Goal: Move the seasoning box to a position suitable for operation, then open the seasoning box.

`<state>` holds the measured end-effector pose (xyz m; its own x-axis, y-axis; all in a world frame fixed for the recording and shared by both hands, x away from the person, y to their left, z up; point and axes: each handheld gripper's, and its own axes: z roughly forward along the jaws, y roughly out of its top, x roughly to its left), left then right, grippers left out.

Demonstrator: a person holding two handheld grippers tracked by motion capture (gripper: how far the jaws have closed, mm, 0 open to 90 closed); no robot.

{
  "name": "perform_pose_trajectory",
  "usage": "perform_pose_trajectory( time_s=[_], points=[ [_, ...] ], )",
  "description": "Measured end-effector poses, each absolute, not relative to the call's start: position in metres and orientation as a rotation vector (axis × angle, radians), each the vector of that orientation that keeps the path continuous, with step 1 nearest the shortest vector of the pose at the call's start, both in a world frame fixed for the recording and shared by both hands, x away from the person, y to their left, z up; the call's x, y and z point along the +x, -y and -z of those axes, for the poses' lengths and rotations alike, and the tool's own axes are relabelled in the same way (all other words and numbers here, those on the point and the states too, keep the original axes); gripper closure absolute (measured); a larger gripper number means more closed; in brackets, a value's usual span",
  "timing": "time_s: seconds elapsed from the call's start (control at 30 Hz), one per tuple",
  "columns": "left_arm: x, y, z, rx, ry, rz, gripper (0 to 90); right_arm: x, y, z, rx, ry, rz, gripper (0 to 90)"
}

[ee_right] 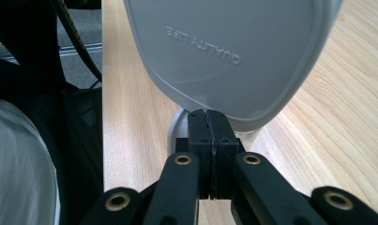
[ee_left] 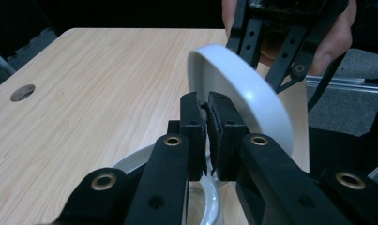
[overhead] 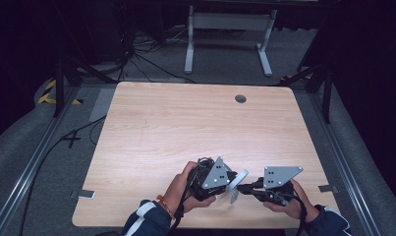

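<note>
Near the front edge of the wooden bench (overhead: 195,123), two hand-held tongs facing each other, tips close together. Between them a white plastic lid (overhead: 240,178), held tilted on edge above the bench top. In the left gripper view, left tongs (ee_left: 207,110) nearly closed, jaws pinching a thin white rim, with the lid (ee_left: 238,89) rising just beyond the tips and leaning to the right. Below those jaws, a second white rounded piece (ee_left: 210,197) lying against the bench; hard to tell whether separate from the lid. In the right gripper view, right tongs (ee_right: 208,123) pressed tight together at the lower edge of the lid (ee_right: 224,51), its grey underside turned to the camera with raised lettering "QUALITY LIFE" seen upside down. Left hand (overhead: 178,189) and right hand (overhead: 294,199) wrapped around the gripper bodies. Round cable hole (overhead: 240,99) near the far edge, well apart from everything.
</note>
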<state>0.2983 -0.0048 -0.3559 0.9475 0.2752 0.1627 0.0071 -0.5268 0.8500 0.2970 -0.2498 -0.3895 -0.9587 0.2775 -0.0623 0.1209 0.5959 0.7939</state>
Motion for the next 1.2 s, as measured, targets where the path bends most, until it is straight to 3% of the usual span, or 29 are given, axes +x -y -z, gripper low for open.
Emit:
perform_pose_trajectory(
  time_s=[0.53,0.8,0.97,1.2],
  points=[
    [0.314,-0.061,0.368,2.112,-0.387,-0.448,74.5,0.301,0.263,0.377,0.337,-2.601,-1.243,89.7],
    [0.325,-0.114,0.403,2.245,-0.550,-0.504,62.0,0.306,0.290,0.366,0.407,-2.552,-1.179,89.6],
    [0.336,-0.153,0.435,2.303,-0.714,-0.464,53.0,0.308,0.305,0.371,0.485,-2.533,-1.136,89.3],
    [0.339,-0.178,0.450,2.312,-0.795,-0.438,42.1,0.310,0.322,0.383,0.558,-2.519,-1.055,85.6]
  ],
)
